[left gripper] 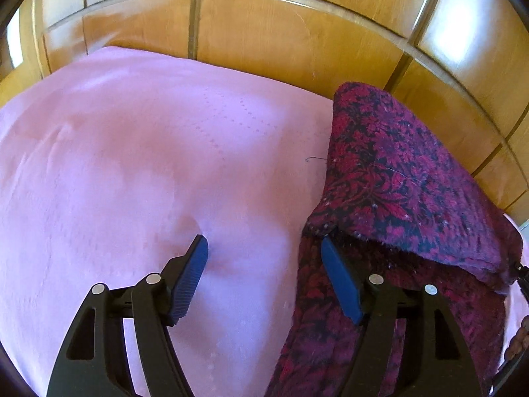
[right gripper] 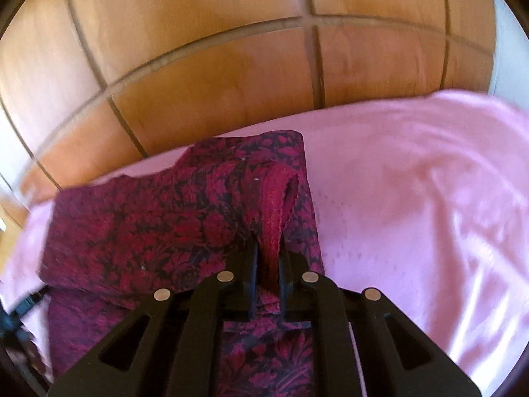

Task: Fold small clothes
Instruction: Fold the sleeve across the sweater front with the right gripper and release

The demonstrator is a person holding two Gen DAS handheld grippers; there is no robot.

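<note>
A dark red and black floral garment (left gripper: 403,178) lies on a pink bedspread (left gripper: 132,165), its top part folded over the lower part. My left gripper (left gripper: 264,251) is open and empty; its left fingertip rests on the pink cover and its right finger (left gripper: 340,281) touches the garment's left edge under the fold. In the right wrist view the garment (right gripper: 148,231) fills the lower left. My right gripper (right gripper: 267,264) is shut on a red ribbed band (right gripper: 277,205) of the garment, which arches up from the cloth.
Wooden wardrobe doors (left gripper: 281,43) stand right behind the bed and also show in the right wrist view (right gripper: 198,76). The pink bedspread (right gripper: 413,198) spreads to the right of the garment. A dark object (left gripper: 519,337) shows at the right edge of the left wrist view.
</note>
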